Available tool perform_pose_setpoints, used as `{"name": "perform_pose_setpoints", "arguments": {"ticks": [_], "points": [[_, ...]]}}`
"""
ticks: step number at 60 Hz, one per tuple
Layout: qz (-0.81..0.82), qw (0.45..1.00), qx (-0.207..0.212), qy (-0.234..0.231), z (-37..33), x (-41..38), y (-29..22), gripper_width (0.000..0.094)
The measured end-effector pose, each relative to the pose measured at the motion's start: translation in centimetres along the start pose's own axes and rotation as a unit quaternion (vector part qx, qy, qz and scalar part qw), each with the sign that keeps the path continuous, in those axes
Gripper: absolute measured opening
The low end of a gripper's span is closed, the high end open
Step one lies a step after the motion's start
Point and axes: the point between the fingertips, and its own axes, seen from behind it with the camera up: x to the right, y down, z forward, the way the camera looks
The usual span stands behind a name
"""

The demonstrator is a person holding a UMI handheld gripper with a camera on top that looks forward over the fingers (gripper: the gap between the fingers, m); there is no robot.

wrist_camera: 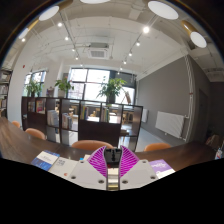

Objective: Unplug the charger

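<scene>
Gripper (112, 160) raised over a wooden table (25, 148), its magenta pads (98, 160) nearly touching, clenched on nothing visible; no charger is in view, so the step appears to be search, and the next move likely calls for tilting toward 6 o'clock.

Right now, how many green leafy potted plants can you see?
3 green leafy potted plants along the dark low shelving beyond the fingers: two small ones to the left, one larger straight ahead. Others may be hidden.
</scene>
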Motion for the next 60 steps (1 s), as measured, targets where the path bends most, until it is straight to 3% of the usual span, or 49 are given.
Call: {"name": "perform_pose_setpoints", "arguments": {"ticks": [10,14,24,34,36,41,46,52,60], "points": [[0.01,0.991,-0.131,-0.03,1.9,3.8,16.3,0.0146],[0.033,0.986,-0.161,-0.032,2.1,3.1,21.3,0.0159],[0.049,0.972,-0.224,-0.049,2.1,3.6,28.9,0.0192],[0.046,0.961,-0.261,-0.072,1.5,2.6,32.2,0.0279],[0.042,0.96,-0.266,-0.073,1.4,2.6,32.3,0.0311],[0.043,0.963,-0.256,-0.071,1.1,2.7,30.5,0.0491],[0.034,0.97,-0.231,-0.063,0.3,3.4,26.7,0.0586],[0.021,0.979,-0.193,-0.056,-2.2,4.1,20.4,0.0781],[0.017,0.988,-0.144,-0.056,-8.2,3.9,12.8,0.0808]]}}
